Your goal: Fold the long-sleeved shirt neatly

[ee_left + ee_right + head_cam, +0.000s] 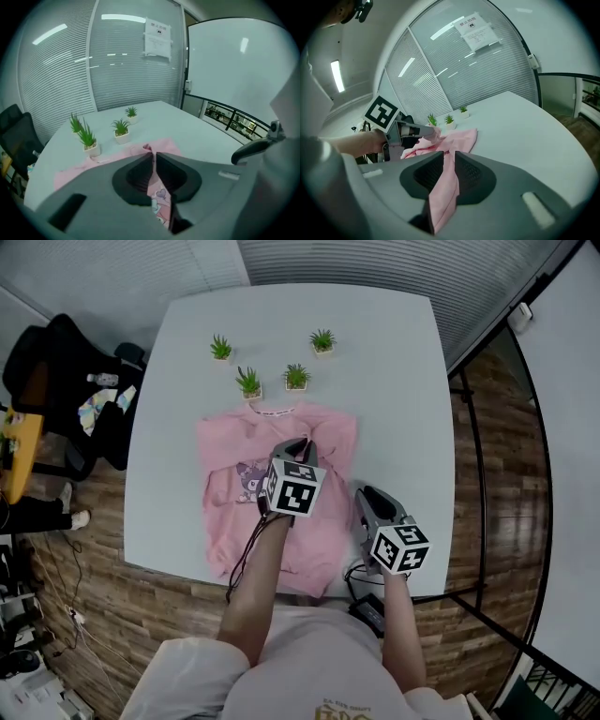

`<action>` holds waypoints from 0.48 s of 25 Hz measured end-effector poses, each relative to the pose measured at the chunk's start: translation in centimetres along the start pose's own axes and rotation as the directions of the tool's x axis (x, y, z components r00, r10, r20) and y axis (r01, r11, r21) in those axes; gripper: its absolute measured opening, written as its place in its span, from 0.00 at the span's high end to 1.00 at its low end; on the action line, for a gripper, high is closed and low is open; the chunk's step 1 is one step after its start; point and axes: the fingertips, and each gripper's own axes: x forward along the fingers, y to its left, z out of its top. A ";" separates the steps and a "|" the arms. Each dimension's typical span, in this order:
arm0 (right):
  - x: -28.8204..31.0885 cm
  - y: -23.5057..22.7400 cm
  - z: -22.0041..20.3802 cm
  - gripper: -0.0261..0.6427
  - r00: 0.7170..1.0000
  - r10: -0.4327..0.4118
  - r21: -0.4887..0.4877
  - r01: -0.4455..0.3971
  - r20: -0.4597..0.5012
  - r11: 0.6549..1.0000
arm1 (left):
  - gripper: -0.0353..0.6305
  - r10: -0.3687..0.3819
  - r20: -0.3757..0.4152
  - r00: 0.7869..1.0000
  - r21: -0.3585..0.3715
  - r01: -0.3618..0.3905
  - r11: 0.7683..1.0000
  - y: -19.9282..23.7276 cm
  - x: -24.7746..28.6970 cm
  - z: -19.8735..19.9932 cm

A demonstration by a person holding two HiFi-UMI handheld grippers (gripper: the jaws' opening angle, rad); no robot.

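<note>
1. white surface beside slatted blinds, from the head view: pink shirt spread on it, collar toward four potted plants; left gripper over the shirt's middle, right gripper near its edge on the person's right.
2. left gripper view: left gripper clenched on a fold of the shirt.
3. right gripper view: right gripper grasping a strip of shirt; left gripper beyond, pinching the same cloth.
</note>
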 end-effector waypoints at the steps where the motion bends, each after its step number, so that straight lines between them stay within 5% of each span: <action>1: -0.1 -0.2 -0.1 0.83 1.000 -0.001 0.002 0.001 -0.002 1.000 | 0.91 -0.008 0.003 1.000 0.025 0.008 1.000 -0.9 0.3 0.7; 5: -0.7 -1.3 -0.6 0.83 1.000 -0.011 0.011 0.012 -0.012 1.000 | 0.86 -0.103 -0.079 0.991 0.078 0.110 0.991 -4.7 2.5 0.0; 7: -1.0 -1.9 -0.8 0.83 1.000 -0.019 0.018 0.019 -0.014 1.000 | 0.59 -0.181 -0.148 0.972 0.074 0.193 0.978 -6.9 3.5 -1.4; 8: -1.2 -2.3 -0.8 0.83 1.000 -0.021 0.021 0.022 -0.012 1.000 | 0.55 -0.195 -0.161 0.967 0.077 0.209 0.975 -7.6 3.7 -1.8; 12: -1.4 -3.0 -0.9 0.83 1.000 -0.015 0.028 0.015 -0.006 0.999 | 0.50 -0.199 -0.096 0.975 0.086 0.208 0.974 -8.1 3.4 -0.9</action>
